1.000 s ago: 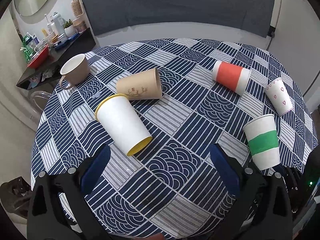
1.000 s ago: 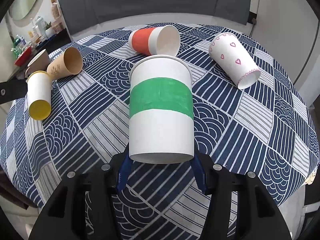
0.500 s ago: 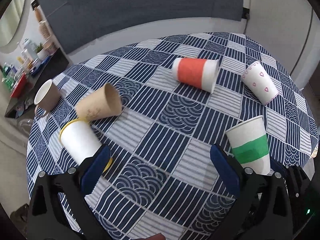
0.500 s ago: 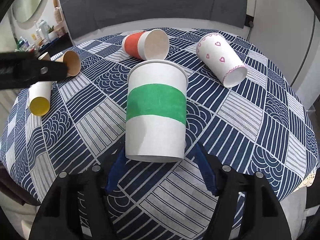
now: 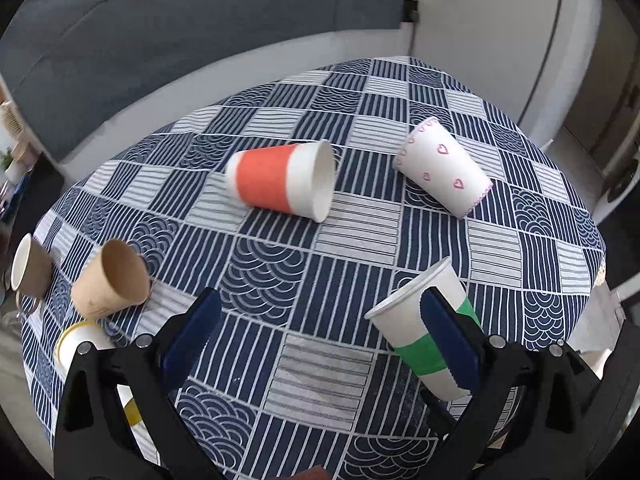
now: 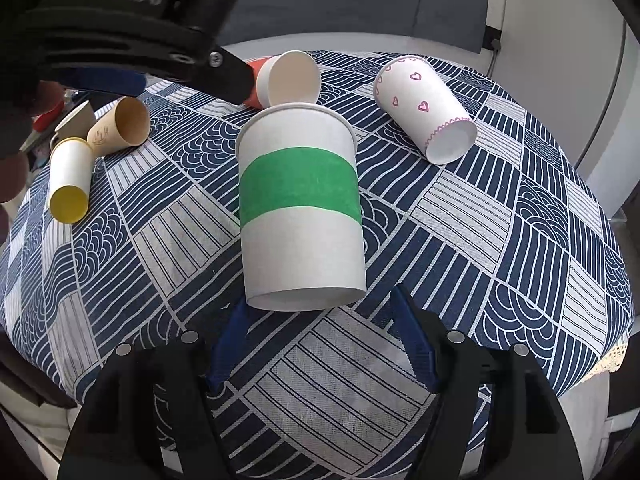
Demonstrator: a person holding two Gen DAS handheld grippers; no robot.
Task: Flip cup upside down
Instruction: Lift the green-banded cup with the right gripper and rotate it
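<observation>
A white paper cup with a green band (image 6: pixel 300 208) stands mouth up on the checked cloth near the table's front edge; it also shows in the left wrist view (image 5: pixel 424 332). My right gripper (image 6: pixel 320 344) is open, its blue pads (image 6: pixel 412 344) just behind the cup's base and apart from it. My left gripper (image 5: pixel 320 336) is open and empty above the table, its right pad (image 5: pixel 448 340) in front of the green-band cup in the view. The left gripper's body (image 6: pixel 120 28) hangs at the upper left of the right wrist view.
An orange-band cup (image 5: pixel 280 184), a heart-print cup (image 5: pixel 440 168), a brown kraft cup (image 5: pixel 112 280) and a yellow-lined white cup (image 6: pixel 68 176) lie on their sides. A brown mug (image 5: pixel 28 268) sits at the left edge. The round table (image 5: pixel 560 280) drops off close by.
My right gripper has opened and drawn back from the green-band cup, which now stands free. My left gripper has swung right, toward that cup.
</observation>
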